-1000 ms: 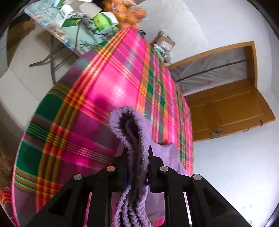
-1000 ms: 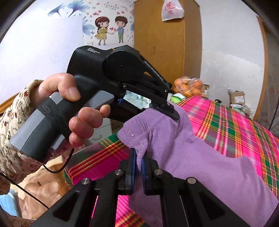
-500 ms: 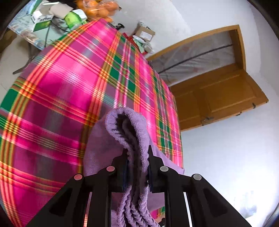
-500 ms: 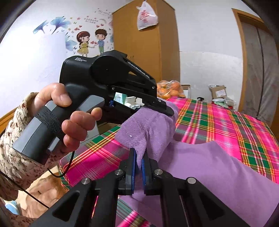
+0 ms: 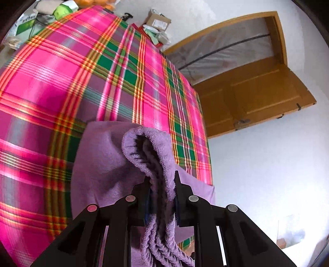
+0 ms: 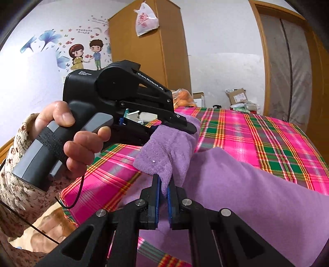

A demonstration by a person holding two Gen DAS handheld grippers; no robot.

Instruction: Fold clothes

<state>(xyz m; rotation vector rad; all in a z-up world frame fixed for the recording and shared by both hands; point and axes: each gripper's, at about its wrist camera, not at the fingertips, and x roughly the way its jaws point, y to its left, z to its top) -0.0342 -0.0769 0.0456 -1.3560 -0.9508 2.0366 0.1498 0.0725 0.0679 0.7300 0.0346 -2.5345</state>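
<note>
Left gripper (image 5: pixel 161 182) clamped on a bunched fold of the purple garment (image 5: pixel 107 162); the pinched edge was thick, looped terry, rolled into a hood-like ridge above the jaws, with ropey strands hanging below them. Rest of the garment lay smooth and fleecy on the plaid cloth (image 5: pixel 61 67), near the cloth's right edge, one corner reaching past that edge.

Right gripper (image 6: pixel 162 184) pinched a lower corner of the same garment (image 6: pixel 236 184) between blue-padded jaws, nearly closed on the thin nap. A soft, rounded lump of fabric rose from that pinch up to the left gripper (image 6: pixel 181 125), whose black, matte plastic body showed white lettering. The left hand (image 6: pixel 67 139) wrapped its grey handle, a black strap across the grip; floral sleeve at the wrist. A thin black cable looped below the handle.

Cloth was a glossy pink, green and yellow plaid, drawn taut over a flat surface. At its far edge: a cardboard box (image 5: pixel 157 19), green cartons (image 5: pixel 63 9), a bag of oranges (image 6: pixel 183 97). Beyond stood a wooden door (image 5: pixel 257 92), a wooden wardrobe (image 6: pixel 148 51) with a white plastic bag (image 6: pixel 146 19) hung on it, and cartoon wall stickers (image 6: pixel 86 53).
</note>
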